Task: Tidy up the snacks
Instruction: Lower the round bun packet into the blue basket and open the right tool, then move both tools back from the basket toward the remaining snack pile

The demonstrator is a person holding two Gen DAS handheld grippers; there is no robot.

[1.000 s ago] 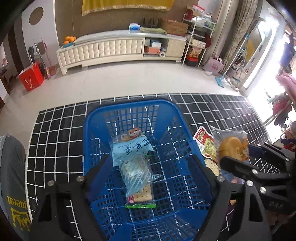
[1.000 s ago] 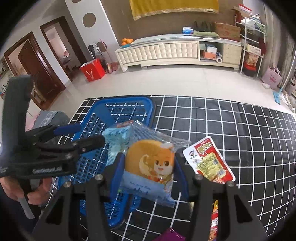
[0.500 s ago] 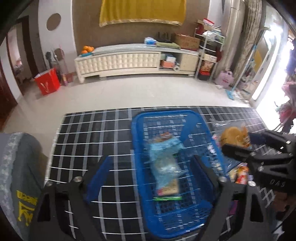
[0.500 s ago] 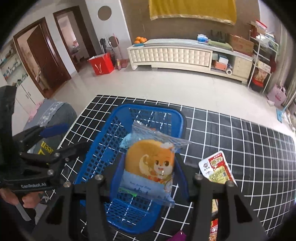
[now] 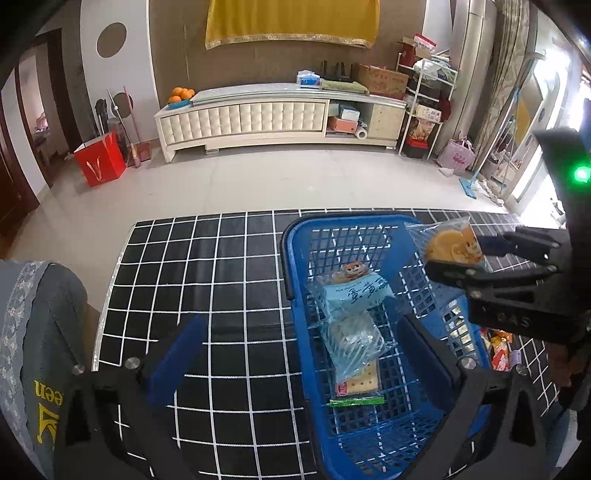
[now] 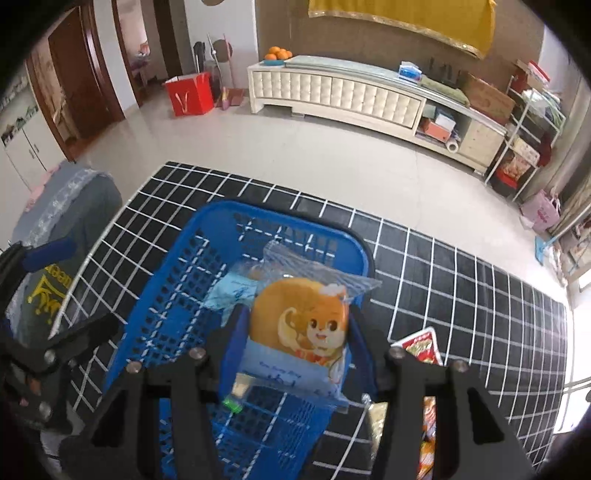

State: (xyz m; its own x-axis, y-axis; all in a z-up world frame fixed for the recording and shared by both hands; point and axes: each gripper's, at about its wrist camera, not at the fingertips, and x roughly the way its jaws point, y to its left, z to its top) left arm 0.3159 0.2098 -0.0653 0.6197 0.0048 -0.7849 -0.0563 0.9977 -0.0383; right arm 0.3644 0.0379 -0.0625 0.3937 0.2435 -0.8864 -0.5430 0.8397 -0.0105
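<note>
Two snack packs lie inside blue basket (image 6: pixel 177 291); right gripper (image 6: pixel 295 328) clamps squirrel-print bun pack (image 6: pixel 299 321) above it. Left gripper (image 5: pixel 299 354), jaws just widened, empty. Early release could snag the rim.

Long cream tufted TV cabinet (image 5: pixel 258 118) against far brown wall; oranges (image 5: pixel 181 94) on left end. Yellow cloth (image 5: pixel 291 22) hanging above. Red paper bag (image 5: pixel 99 158) on floor far left. Pink bag (image 5: pixel 456 157) far right, beside white wire shelf (image 5: pixel 424 110).
</note>
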